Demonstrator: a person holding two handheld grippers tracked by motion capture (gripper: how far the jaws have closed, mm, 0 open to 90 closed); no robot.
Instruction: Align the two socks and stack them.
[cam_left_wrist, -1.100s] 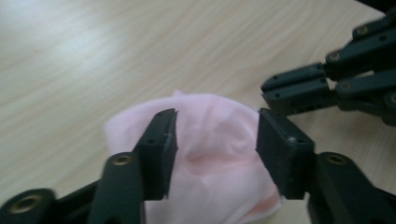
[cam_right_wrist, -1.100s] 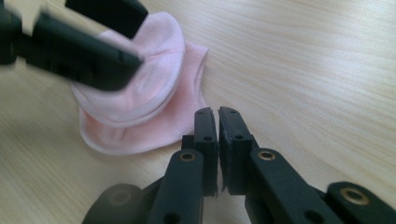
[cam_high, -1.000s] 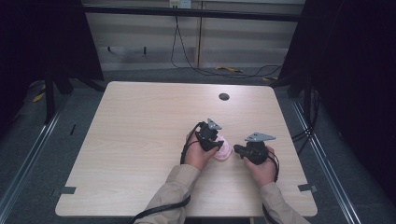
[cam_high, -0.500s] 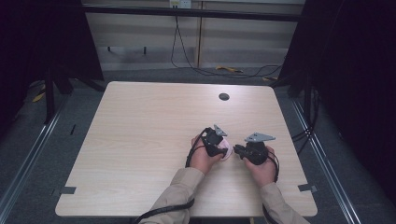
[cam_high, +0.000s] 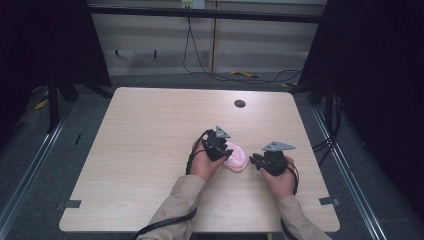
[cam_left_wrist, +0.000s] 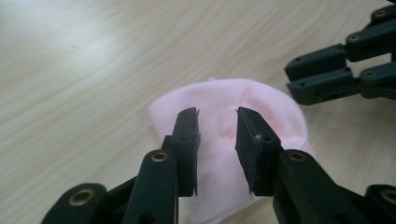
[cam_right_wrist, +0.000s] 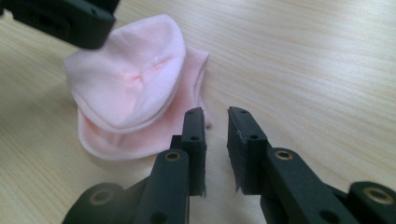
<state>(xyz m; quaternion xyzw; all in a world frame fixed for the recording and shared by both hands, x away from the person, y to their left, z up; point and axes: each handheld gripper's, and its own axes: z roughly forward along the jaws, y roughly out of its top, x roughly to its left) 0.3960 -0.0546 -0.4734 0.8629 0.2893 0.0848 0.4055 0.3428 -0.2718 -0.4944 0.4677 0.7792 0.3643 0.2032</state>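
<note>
High view: pink cloth (cam_high: 236, 159) lies folded on table (cam_high: 150, 140), between your left gripper (cam_high: 220, 148) and right gripper (cam_high: 257, 161).

Left gripper view: your jaws have just been closing; small gap left, cloth under them, nothing pinched.

Right gripper view: jaws have just been opening, nothing between, cloth just beside. Cloth looks soft, light, floppy. Pinch thin edge, not puffy middle.

Cloth (cam_high: 236, 159) on the table (cam_high: 145, 150) toward its near right part, left gripper (cam_high: 223, 150) over the cloth's left side, right gripper (cam_high: 254, 161) just right of it, hole (cam_high: 239, 103) at the far edge, well behind them
</note>
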